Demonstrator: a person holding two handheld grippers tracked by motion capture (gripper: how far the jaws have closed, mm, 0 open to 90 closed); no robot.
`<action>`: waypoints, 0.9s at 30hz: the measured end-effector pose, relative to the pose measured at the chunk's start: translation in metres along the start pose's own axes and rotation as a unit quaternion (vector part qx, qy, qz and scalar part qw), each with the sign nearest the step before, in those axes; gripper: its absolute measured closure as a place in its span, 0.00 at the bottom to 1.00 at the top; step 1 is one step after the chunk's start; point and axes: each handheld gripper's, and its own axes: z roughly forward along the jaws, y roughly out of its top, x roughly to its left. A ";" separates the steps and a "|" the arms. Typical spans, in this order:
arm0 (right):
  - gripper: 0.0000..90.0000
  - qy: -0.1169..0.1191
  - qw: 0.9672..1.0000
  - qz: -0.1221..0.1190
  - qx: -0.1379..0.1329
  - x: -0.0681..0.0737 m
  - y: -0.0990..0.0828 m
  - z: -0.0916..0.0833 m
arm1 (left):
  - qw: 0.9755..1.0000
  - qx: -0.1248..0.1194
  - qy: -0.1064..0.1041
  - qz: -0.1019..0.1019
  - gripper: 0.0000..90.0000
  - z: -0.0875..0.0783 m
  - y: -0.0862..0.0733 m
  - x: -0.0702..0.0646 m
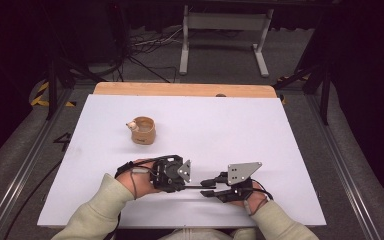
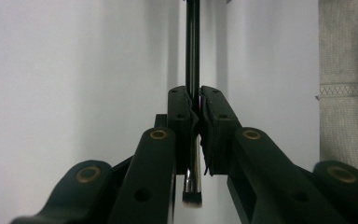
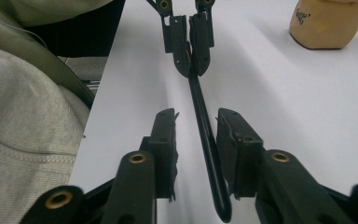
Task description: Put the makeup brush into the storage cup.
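Both grippers line up on one thin black brush, near the front edge of the tabletop.

The left gripper (image 1: 192,176) has its jaws clamped on the brush (image 3: 205,126) near the bristle end, whose short tuft pokes out behind the jaws in the left gripper view; the handle runs level toward the right gripper (image 1: 209,189), whose jaws stand apart on either side of it without touching; judging by this, the brush is held out so the right can take the free end; a tan cup (image 1: 143,130) sits well beyond the brush, toward the far left; the tabletop (image 1: 260,135) is plain white with a wooden strip at its far edge; behind it lie grey carpet, loose cables and a white frame's legs.
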 end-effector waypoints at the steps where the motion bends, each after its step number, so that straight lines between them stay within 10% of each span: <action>1: 0.79 -0.001 1.000 0.000 0.002 0.000 0.000 0.000 | 1.000 -0.001 -0.001 0.001 0.92 0.000 0.000 0.000; 27: 0.93 -0.007 0.999 0.001 0.041 0.000 0.000 0.002 | 1.000 -0.003 -0.002 0.006 0.92 0.002 0.002 -0.003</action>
